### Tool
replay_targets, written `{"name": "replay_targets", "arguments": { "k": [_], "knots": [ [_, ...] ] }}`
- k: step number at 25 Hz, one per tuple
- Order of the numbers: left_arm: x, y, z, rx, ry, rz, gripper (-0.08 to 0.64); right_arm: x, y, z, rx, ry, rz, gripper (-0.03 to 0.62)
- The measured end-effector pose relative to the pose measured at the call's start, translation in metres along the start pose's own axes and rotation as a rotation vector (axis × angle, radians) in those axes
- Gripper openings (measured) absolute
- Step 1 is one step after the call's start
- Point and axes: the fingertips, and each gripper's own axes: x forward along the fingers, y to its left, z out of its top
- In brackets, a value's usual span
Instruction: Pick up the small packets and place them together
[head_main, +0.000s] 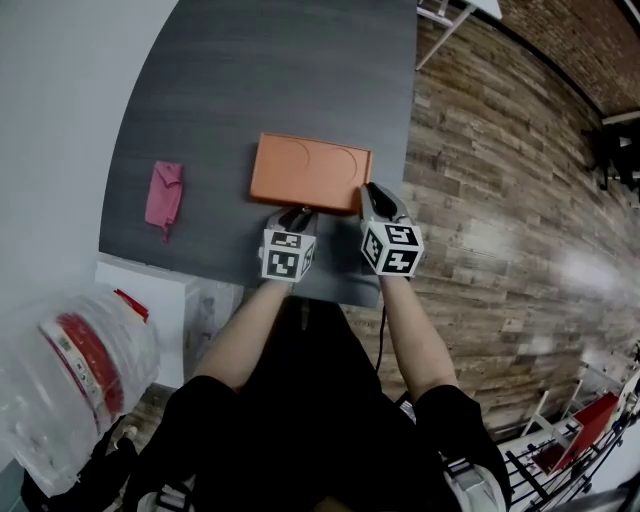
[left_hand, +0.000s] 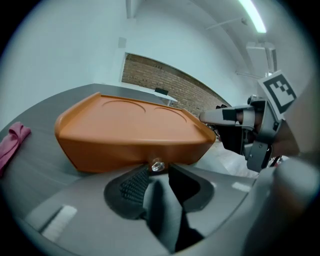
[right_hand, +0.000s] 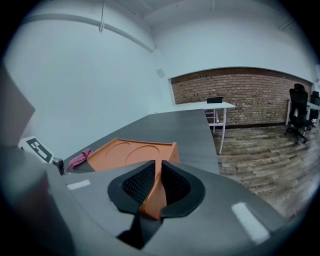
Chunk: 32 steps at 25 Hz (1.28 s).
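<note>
An orange tray (head_main: 310, 172) lies on the dark grey table (head_main: 250, 70), close to its near edge. My right gripper (head_main: 372, 196) is shut on the tray's near right corner; in the right gripper view the orange rim (right_hand: 154, 192) fills the gap between the pads of the gripper (right_hand: 157, 172). My left gripper (head_main: 298, 216) stands open at the tray's near edge. In the left gripper view, the tray's wall (left_hand: 135, 150) rises just beyond the spread jaws of that gripper (left_hand: 159, 172), untouched. I see no small packets in any view.
A pink cloth (head_main: 164, 195) lies on the table left of the tray. The table's near edge is right under my grippers. A white cabinet (head_main: 170, 300) and a plastic bag (head_main: 75, 370) stand at lower left. Wooden floor (head_main: 500, 200) runs along the right.
</note>
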Motion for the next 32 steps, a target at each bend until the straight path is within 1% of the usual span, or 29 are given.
{"name": "replay_targets", "arguments": {
  "k": [1,3,4,6,10,16,21,25,32],
  "knots": [
    [0.000,0.001,0.000,0.004,0.002,0.000,0.118,0.000,0.000,0.000,0.001,-0.001,-0.002,0.041],
    [0.000,0.000,-0.001,0.003,0.007,-0.010,0.075,0.000,-0.001,-0.001,-0.001,-0.002,-0.008,0.040],
    [0.000,0.000,-0.001,-0.003,0.010,-0.013,0.067,0.000,-0.001,-0.001,-0.004,-0.002,-0.012,0.040],
    [0.000,-0.001,-0.001,-0.010,0.016,-0.012,0.066,0.001,-0.002,-0.001,-0.011,0.004,-0.021,0.037],
    [-0.003,-0.003,-0.004,0.011,0.036,-0.011,0.066,0.002,-0.004,0.001,-0.021,0.017,-0.034,0.031],
    [-0.012,-0.007,-0.021,0.023,0.042,-0.012,0.066,0.003,-0.005,-0.001,-0.037,0.022,-0.036,0.031],
    [-0.025,-0.014,-0.036,0.006,0.036,-0.018,0.067,0.004,-0.005,0.000,-0.038,0.023,-0.033,0.031],
    [-0.030,-0.017,-0.048,0.009,0.049,-0.014,0.067,0.004,-0.006,0.000,-0.037,0.023,-0.027,0.031],
    [-0.040,-0.024,-0.052,-0.010,0.054,-0.002,0.067,0.005,-0.006,0.001,-0.039,0.022,-0.022,0.031]
  ]
}}
